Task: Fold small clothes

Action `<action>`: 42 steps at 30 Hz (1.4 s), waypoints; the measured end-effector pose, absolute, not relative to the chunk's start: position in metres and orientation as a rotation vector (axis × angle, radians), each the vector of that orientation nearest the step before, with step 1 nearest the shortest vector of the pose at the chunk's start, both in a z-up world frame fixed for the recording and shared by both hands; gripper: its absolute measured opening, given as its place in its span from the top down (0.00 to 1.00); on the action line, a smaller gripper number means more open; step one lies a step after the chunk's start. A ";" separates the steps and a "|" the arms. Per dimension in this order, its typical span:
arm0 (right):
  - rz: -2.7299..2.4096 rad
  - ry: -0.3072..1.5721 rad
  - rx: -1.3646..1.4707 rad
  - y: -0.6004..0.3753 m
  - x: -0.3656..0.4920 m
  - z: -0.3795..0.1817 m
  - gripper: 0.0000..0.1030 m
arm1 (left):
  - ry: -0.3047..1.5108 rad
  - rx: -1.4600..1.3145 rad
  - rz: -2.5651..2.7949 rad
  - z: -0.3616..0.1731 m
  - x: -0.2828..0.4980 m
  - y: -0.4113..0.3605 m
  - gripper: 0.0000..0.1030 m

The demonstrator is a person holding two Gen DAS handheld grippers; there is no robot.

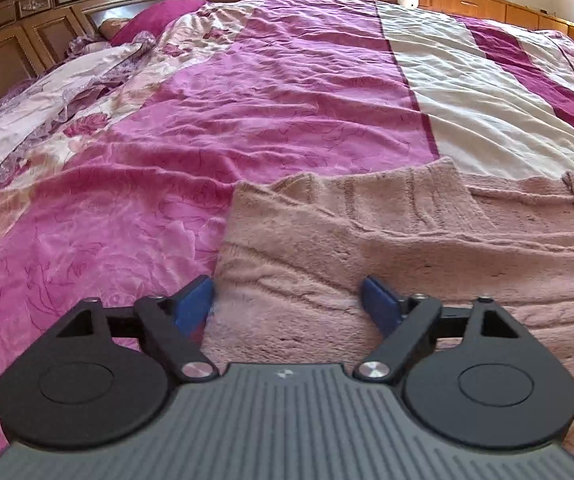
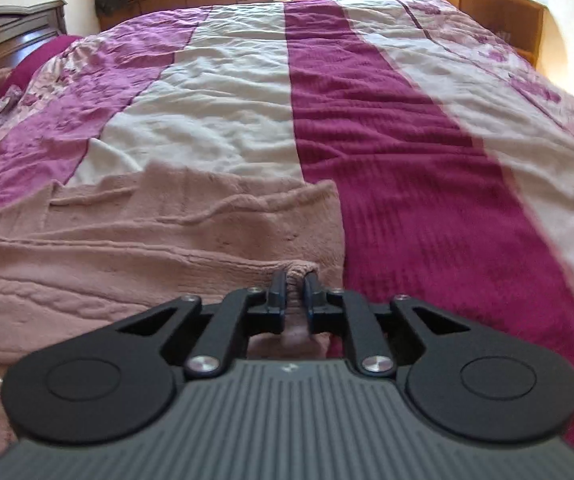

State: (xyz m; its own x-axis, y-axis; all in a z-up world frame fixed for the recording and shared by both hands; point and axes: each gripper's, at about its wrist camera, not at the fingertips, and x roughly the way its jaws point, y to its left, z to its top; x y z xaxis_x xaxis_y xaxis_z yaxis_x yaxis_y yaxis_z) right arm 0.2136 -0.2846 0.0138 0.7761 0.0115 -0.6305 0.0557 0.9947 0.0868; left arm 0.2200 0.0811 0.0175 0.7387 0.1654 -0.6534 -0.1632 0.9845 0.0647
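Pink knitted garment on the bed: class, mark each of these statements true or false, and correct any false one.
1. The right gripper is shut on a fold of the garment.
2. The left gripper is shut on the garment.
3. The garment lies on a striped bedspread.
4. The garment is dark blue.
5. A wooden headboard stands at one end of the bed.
1. True. The right gripper pinches a fold of the pink garment.
2. False. The left gripper is open, its fingers apart over the garment's edge.
3. True. The bedspread has pink, white and magenta stripes.
4. False. It is pale pink; only the gripper pads are blue.
5. True. The headboard is dark wood.
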 end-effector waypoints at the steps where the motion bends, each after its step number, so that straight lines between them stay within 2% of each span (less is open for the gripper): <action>1: -0.033 0.668 0.099 -0.285 0.213 0.011 0.82 | 0.718 -0.010 0.177 0.016 0.220 0.084 0.13; 4: -0.038 0.658 0.102 -0.285 0.209 0.010 0.78 | 0.718 -0.019 0.162 0.015 0.222 0.090 0.11; 9: -0.016 0.649 0.184 -0.293 0.201 0.023 0.60 | 0.716 0.009 0.146 0.023 0.216 0.090 0.12; 23: 0.237 0.583 0.125 -0.263 0.118 0.102 0.59 | 0.676 0.176 0.099 0.102 0.125 0.099 0.12; 25: 0.278 0.590 0.115 -0.258 0.106 0.111 0.58 | 0.679 0.212 0.088 0.112 0.111 0.098 0.11; 28: 0.326 0.603 0.104 -0.251 0.089 0.121 0.48 | 0.695 0.242 0.065 0.125 0.088 0.098 0.11; 29: 0.342 0.608 0.094 -0.249 0.083 0.124 0.48 | 0.705 0.244 0.052 0.128 0.081 0.098 0.11; 36: 0.419 0.643 -0.014 -0.234 0.045 0.135 0.48 | 0.748 0.283 -0.034 0.143 0.034 0.091 0.11; 42: 0.459 0.682 -0.127 -0.222 0.014 0.130 0.48 | 0.780 0.309 -0.113 0.134 -0.006 0.080 0.11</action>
